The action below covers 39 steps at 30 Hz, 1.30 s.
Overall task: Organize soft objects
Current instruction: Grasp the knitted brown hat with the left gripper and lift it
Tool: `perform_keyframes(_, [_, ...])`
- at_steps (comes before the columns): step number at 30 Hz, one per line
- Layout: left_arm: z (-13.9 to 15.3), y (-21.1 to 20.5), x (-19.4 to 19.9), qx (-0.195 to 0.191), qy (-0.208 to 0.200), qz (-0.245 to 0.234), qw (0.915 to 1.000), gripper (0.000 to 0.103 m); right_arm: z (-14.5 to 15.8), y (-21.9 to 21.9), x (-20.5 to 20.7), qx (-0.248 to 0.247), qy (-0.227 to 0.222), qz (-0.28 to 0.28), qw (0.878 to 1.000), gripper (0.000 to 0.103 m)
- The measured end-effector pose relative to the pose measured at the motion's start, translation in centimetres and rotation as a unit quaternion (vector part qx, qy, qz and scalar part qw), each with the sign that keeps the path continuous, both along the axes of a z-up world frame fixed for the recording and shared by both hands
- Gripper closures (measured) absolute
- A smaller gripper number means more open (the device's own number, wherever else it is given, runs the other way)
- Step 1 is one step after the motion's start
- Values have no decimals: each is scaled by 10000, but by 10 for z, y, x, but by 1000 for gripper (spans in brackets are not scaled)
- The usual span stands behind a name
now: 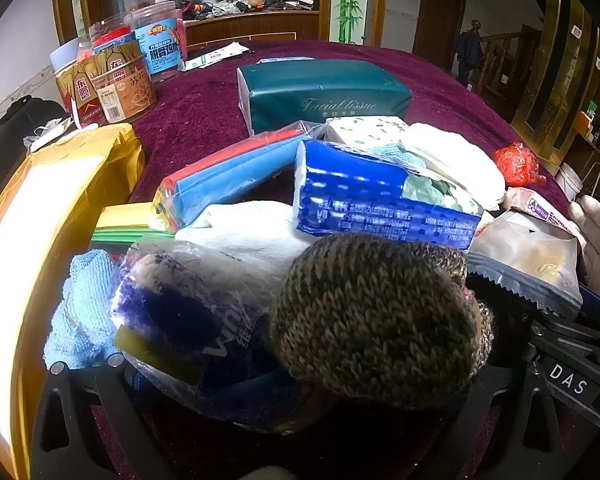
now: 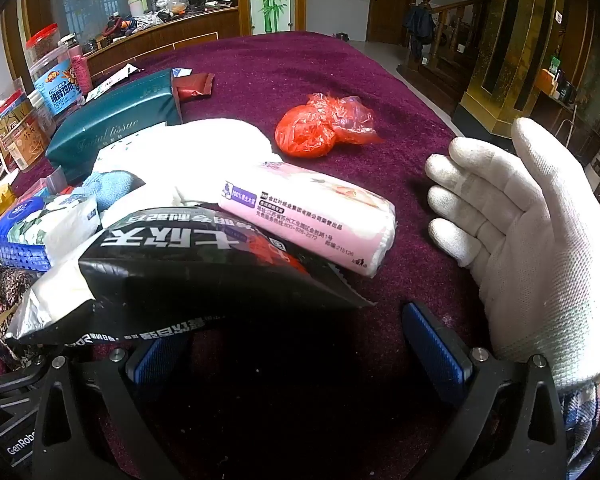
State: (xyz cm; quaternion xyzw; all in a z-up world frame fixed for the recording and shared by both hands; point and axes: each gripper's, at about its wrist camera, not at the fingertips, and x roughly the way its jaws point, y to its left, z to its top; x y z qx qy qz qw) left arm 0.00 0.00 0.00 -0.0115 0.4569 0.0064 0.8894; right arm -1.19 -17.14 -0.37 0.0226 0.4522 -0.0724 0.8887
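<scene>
My right gripper [image 2: 300, 344] stands wide apart with nothing between the pads, the black snack bag [image 2: 196, 268] overhanging its left finger. My left gripper [image 1: 292, 400] is likewise spread, the knitted hat [image 1: 376, 320] and a wrapped blue pack [image 1: 188, 320] heaped just ahead, I'd guess dumped for sorting. A gloved hand [image 2: 532, 240] hovers at right. Open maroon tablecloth [image 2: 380, 92] lies upper right, around the red bag [image 2: 320, 128]; the table edge curves beyond.
</scene>
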Motion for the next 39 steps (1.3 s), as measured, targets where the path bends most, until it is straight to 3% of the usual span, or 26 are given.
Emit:
perform_keyframes(24, [0, 0, -1, 6, 33, 59, 10000, 1, 0, 0, 0, 6, 3, 0, 10000, 0])
perform_keyframes(36, [2, -2, -3, 12, 146, -161, 9998, 1, 0, 0, 0, 13, 1, -12, 10000, 0])
perform_keyframes(39, [12, 11, -15, -325, 120, -273, 9990, 13, 0, 0, 0, 10, 3, -6, 10000, 0])
